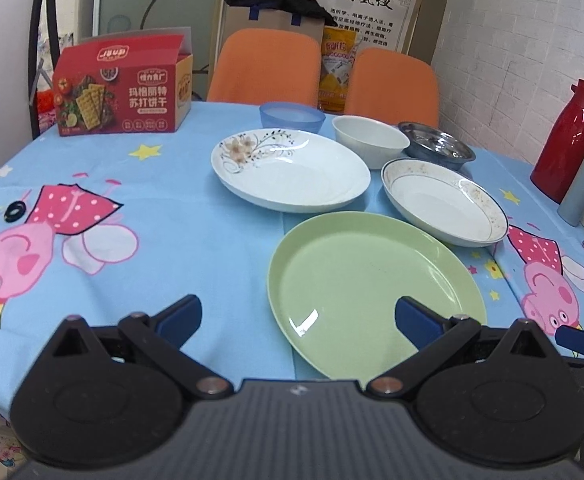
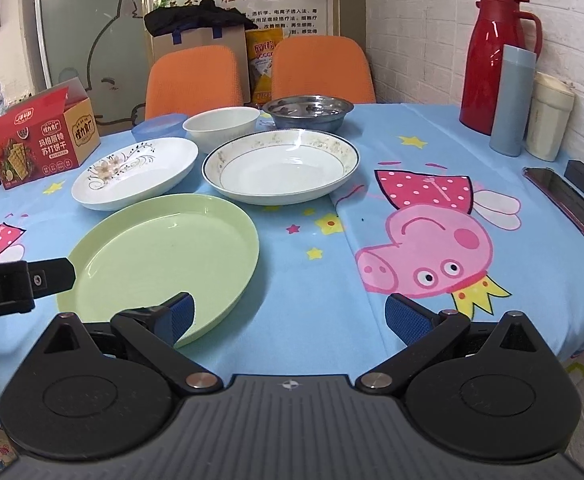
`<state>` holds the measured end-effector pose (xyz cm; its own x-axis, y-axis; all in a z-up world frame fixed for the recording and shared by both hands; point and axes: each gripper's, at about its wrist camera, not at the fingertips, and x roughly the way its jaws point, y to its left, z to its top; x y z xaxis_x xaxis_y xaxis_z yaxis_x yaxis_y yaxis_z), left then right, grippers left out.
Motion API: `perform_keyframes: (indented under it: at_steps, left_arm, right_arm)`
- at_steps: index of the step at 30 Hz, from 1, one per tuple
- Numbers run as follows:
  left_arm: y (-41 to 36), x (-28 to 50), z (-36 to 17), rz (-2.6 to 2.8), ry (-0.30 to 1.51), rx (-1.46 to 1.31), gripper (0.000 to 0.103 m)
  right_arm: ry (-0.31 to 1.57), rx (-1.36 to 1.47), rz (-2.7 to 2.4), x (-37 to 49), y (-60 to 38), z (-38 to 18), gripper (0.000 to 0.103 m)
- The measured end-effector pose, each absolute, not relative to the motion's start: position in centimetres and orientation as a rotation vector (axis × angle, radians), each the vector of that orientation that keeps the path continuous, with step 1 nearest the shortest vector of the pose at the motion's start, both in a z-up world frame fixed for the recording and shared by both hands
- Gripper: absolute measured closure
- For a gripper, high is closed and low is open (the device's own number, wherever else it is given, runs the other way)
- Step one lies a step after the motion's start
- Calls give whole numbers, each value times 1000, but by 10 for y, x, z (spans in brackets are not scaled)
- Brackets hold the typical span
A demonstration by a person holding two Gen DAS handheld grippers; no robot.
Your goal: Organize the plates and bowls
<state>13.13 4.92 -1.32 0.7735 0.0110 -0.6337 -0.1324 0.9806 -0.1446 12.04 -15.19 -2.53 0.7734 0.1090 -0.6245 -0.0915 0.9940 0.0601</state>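
Plates and bowls sit loose in a cluster toward the far middle of the table (image 2: pixel 411 128), none stacked yet: a green plate (image 1: pixel 371 296) nearest, behind it a flowered white plate (image 1: pixel 292 168) and a gold-rimmed deep plate (image 1: pixel 443 204), and farther back a white bowl (image 1: pixel 369 140), a blue bowl (image 1: pixel 292 117) and a metal bowl (image 1: pixel 437 146). The left gripper (image 1: pixel 297 318) hangs low over the near edge of the green plate with its fingers spread wide and nothing between them; the right gripper (image 2: pixel 288 316) is likewise wide open and empty, its left finger over the plate's near right rim. The green plate looks like light plastic, stiff and forgiving, while the white pieces look like glazed ceramic (heavier, slick, and liable to chip if knocked together). Flat plates give only the rim to pinch, so a grip on the nearest lip, tilting it up off the cloth, seems the likely way in; the bowls offer a wall to clamp. The plates lie just beside one another, rims close, so a lifted piece should rise clear before sliding sideways. Open cloth lies left of the cluster and to the right before the phone (image 2: pixel 563 200), with a red flask (image 2: pixel 495 60), a cracker box (image 1: pixel 124 88) and cups at the margins.
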Motion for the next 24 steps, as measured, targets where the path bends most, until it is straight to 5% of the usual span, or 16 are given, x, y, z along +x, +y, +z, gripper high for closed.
perform_keyframes:
  at_steps: [19,24]
  left_arm:
    - [61,182,-45,-20,746,-172,1]
    - [55,183,-45,-41,734,-135,12]
  right_arm:
    - [670,-40,268,167,-133,-52,0]
    - [692,-61,298,170,-123,-48,0]
